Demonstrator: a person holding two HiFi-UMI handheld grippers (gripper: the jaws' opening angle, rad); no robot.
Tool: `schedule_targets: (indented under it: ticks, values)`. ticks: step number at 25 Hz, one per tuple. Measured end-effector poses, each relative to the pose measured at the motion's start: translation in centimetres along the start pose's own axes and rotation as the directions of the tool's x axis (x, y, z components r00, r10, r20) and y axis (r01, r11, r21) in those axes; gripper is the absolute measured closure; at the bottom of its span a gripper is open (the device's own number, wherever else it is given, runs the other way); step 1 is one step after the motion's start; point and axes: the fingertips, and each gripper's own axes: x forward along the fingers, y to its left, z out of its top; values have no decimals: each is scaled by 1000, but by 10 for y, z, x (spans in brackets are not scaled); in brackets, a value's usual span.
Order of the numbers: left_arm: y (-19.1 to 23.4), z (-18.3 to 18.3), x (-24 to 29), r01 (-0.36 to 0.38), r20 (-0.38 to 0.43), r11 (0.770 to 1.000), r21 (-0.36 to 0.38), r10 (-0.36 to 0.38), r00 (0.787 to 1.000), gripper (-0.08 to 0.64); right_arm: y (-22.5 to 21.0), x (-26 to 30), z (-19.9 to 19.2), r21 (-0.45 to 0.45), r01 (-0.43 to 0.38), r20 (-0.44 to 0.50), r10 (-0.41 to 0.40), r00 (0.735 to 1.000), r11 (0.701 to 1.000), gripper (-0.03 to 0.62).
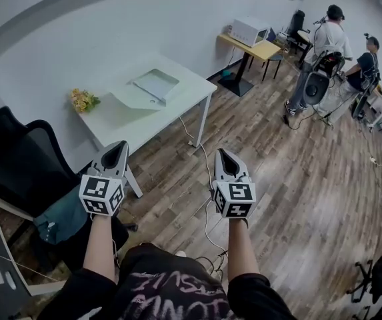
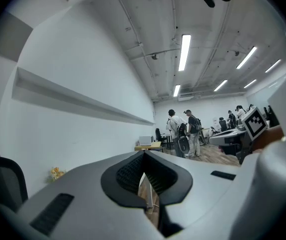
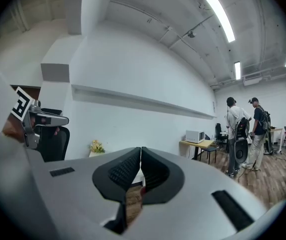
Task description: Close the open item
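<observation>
1. The open item (image 1: pixel 152 85) is a flat white thing with one leaf lifted. It lies on the white tabletop (image 1: pixel 127 119), at about 11 o'clock from both grippers and well apart from them. It is too small to tell what it is exactly.
2. The left gripper (image 1: pixel 115 153) has its jaws pressed together with nothing between them. The right gripper (image 1: pixel 225 160) is the same, its tips meeting on empty air.
3. By my judgement the closing has not begun, and the step in hand is the approach.
4. To do it well, step up to the tabletop's near edge and pass clear of the black chair (image 1: pixel 17 159) at 9 o'clock.
5. Come at the lifted leaf from its free edge, not from the fold.
6. Jaws held together suit pushing. One gripper could ease the leaf down slowly while the other steadies the base, so the item does not slide toward the yellow flowers (image 1: pixel 83 100).
</observation>
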Motion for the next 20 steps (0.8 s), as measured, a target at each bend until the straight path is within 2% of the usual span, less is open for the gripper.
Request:
schedule_targets:
  ticks: [3,7,14,20]
  values:
    - [-13,-3,5,18,-17,1000,19,-18,1000,546,-5,2,0,7,-20,4,20,1000,1000,568]
    - [-15,-8,13,26,-21,1000,2,-26,999,546,-10,10,-4,11,-26,6,26,1000,1000,568]
    - [6,-19,43,-11,-27,1000,4,11,1000,546,-19,46,-17,9,-42,-5,42,999,999,568]
    - [36,-30,88,-25,-21,999,-30,24,999,546,-28,97,-18,18,-50,-11,50,999,999,568]
